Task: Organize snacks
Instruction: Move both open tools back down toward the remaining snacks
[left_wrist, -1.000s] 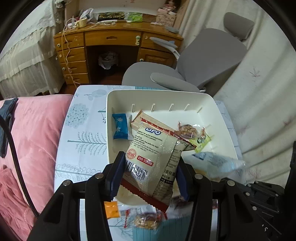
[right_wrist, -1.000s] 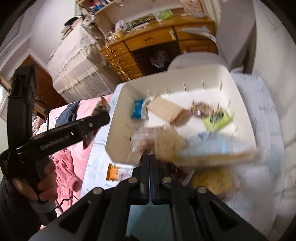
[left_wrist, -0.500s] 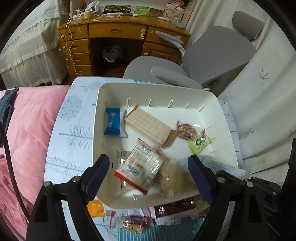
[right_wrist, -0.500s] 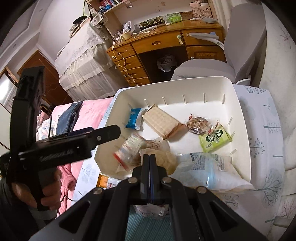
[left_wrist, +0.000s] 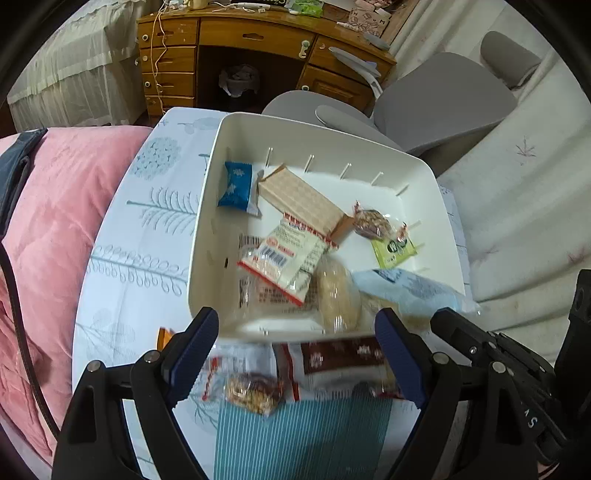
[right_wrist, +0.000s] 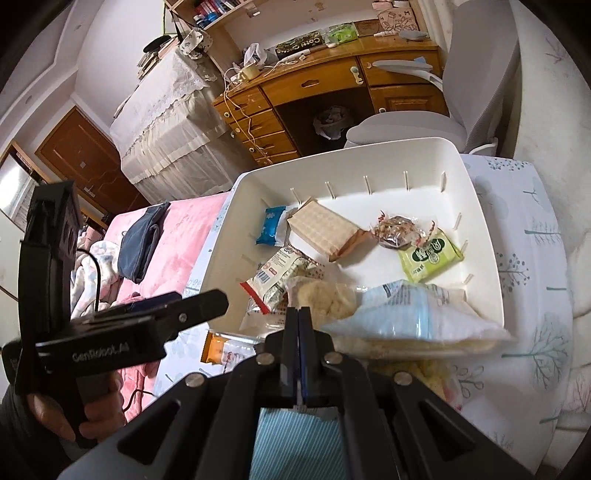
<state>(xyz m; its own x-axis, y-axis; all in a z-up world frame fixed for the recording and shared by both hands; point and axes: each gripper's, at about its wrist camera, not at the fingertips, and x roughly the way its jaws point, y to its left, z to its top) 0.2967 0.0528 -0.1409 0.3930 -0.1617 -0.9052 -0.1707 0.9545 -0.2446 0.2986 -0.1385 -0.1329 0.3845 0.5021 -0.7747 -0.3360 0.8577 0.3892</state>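
My left gripper (left_wrist: 295, 354) hung spread, empty; right gripper (right_wrist: 298, 332) pressed together. The crinkly clear nut packet (left_wrist: 253, 393) at six o'clock looked light, slippery — best pinched by its seam.

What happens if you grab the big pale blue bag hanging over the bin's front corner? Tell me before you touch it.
The pale blue bag looks thin and crinkled, so it would probably sag and fold when lifted. It drapes over the white bin's rim, so a nudge may slide it off. Its glossy film suggests it is slippery.

White bin (right_wrist: 480, 206) holds snack packets — right gripper's (right_wrist: 298, 325) jaws closed, empty.
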